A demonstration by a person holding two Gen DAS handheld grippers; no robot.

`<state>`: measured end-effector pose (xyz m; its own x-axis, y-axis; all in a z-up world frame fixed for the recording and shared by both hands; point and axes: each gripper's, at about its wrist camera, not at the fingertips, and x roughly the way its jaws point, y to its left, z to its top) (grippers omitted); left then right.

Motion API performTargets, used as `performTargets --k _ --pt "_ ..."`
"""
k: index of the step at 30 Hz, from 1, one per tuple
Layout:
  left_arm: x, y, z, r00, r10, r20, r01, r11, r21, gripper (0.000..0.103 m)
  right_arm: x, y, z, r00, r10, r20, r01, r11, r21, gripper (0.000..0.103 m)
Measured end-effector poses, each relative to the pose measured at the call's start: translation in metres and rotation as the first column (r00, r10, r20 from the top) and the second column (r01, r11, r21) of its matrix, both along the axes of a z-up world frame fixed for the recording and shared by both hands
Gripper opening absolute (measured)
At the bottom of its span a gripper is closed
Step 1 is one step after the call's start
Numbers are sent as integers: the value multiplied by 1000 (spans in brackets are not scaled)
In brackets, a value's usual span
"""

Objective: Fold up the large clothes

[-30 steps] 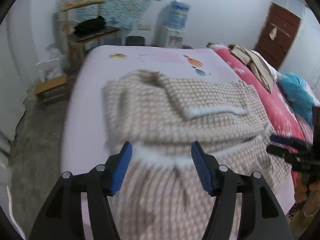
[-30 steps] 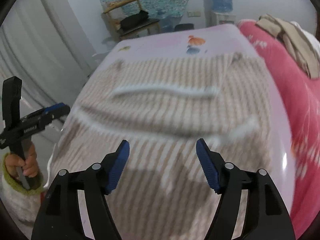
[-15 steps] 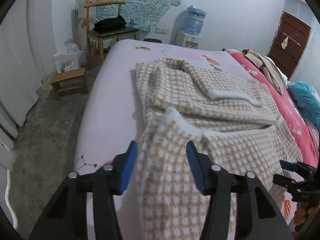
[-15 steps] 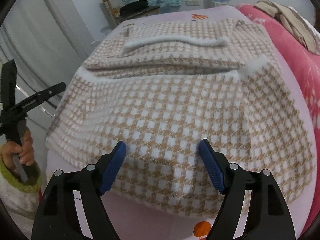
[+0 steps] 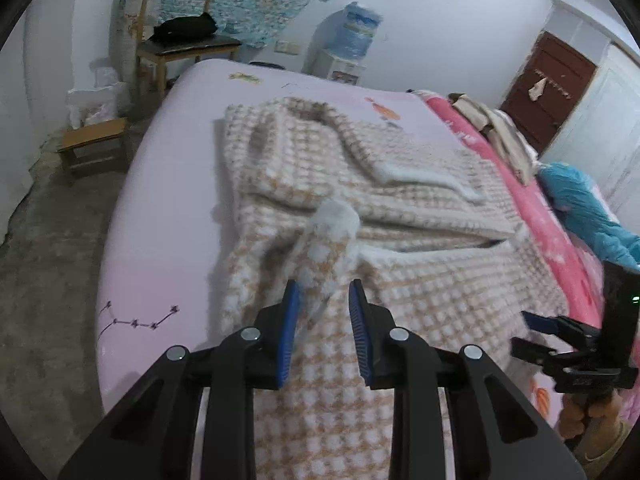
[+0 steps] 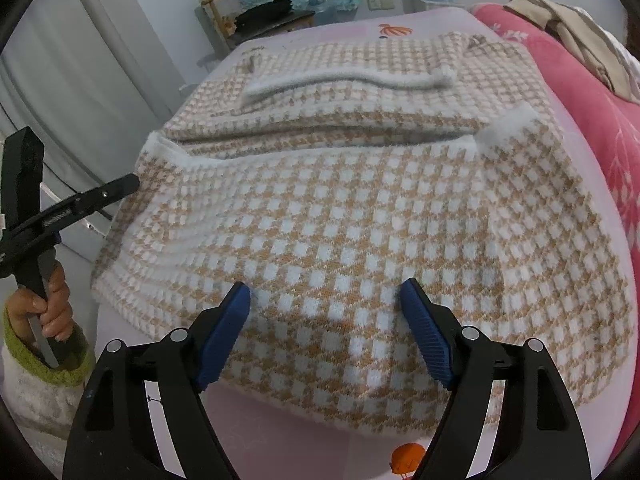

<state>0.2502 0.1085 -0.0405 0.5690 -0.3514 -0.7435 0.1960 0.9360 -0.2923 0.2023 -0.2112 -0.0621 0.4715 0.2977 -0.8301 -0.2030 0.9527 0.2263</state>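
Jaws of the left gripper (image 5: 322,300) are drawn narrow around a raised ridge of the houndstooth sweater (image 6: 360,220) near its white-trimmed cuff (image 5: 336,220); I cannot tell whether the pads truly pinch the knit or only flank it. Jaws of the right gripper (image 6: 326,308) stand wide, poised over the near hem and touching nothing firmly.

That tan-and-white sweater lies spread across the bed (image 5: 168,184), on the pale lilac sheet, its sleeves already crossed over the body — so the fold in hand looks to be the sleeve or side panel on the left, perhaps halfway through the job. Next, I judge, the left must close fully on that ridge and carry it inward, while the right takes the hem to bring the lower half up.

Room is decent: bare sheet lies to the left of the garment before the bed's edge drops to the floor, and a narrow strip shows below the hem. On the right the pink quilt (image 6: 592,120) crowds close — a swing that way could snag it.
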Motion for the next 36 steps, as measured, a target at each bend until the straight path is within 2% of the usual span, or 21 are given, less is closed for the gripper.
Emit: performTargets --k 7,12,17,20,22,25,31,36 --pt "20 11 -16 996 51 -77 -52 999 -10 27 2 0 -2 1000 3 0 -3 1000 -1 74" --pt "35 11 -23 993 23 -118 -31 998 -63 35 1 0 -2 1000 1 1 -1 1000 0 75" --pt "41 6 -25 991 21 -129 -29 998 -61 36 2 -1 -2 1000 2 0 -2 1000 3 75" --pt "32 -5 -22 993 -7 -121 5 1000 -22 36 2 0 -2 1000 -1 1 1 1000 2 77" --pt "25 -17 -23 994 -10 -110 20 995 94 36 3 -1 -3 1000 -3 -1 3 1000 7 78" --pt "19 -28 -24 997 -13 -80 28 981 192 36 4 -1 -3 1000 -7 -9 7 1000 16 79" --pt "18 -29 -26 997 14 -71 1 978 209 38 -2 -5 11 999 -29 36 29 999 24 79" --pt "17 -31 -25 997 27 -72 -10 976 219 38 -2 -8 11 999 -32 29 31 999 18 79"
